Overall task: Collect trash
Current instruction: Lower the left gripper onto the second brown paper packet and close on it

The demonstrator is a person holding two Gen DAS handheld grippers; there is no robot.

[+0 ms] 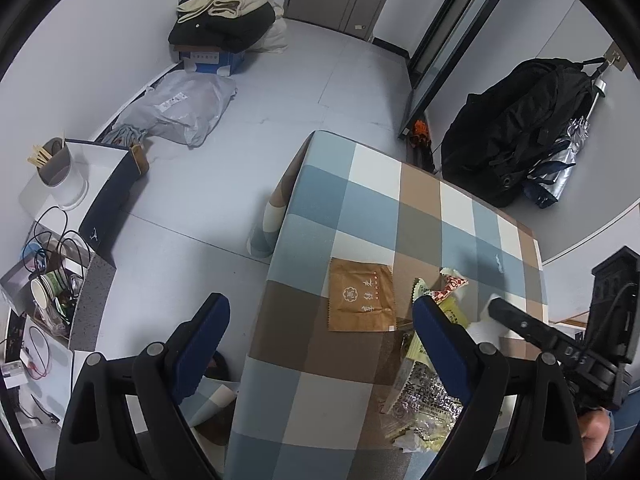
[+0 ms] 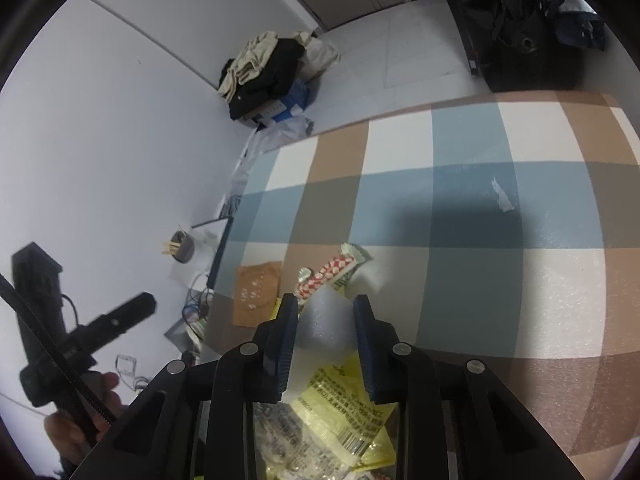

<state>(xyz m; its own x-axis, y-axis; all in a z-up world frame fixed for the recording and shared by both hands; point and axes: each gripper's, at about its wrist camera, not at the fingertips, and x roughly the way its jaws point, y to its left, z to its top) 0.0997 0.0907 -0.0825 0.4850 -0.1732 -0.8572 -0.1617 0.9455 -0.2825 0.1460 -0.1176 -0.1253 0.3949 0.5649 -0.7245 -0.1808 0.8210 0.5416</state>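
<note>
- While your right gripper (image 2: pixel 326 334) sits low over the tabletop (image 2: pixel 480 280), its fingers (image 2: pixel 286 340) stand partly open on either side of a white foam piece (image 2: pixel 324 328); whether they press it, you cannot tell.
- Beneath the foam lies one yellow wrapper (image 2: pixel 344 412) with a barcode and small print too fine to read.
- Just beyond it lies one red-and-white checked wrapper (image 2: pixel 328 274), and left of that one brown paper packet (image 1: pixel 360 298) printed with a round emblem and pale characters you cannot make out.
- One silver-speckled wrapper (image 1: pixel 424 392) lies near the table edge, touching the yellow one.
- One small white scrap (image 2: pixel 502 196) lies well apart on a blue square of the checked cloth.
- Your left gripper (image 1: pixel 320 340) hangs wide open with nothing between its fingers (image 1: pixel 200 340), one over the floor and one over the pile.
- On the floor stand one open box of clutter (image 1: pixel 60 292) holding paper cups and one blue carton (image 1: pixel 212 58) under folded clothes, its label illegible.
</note>
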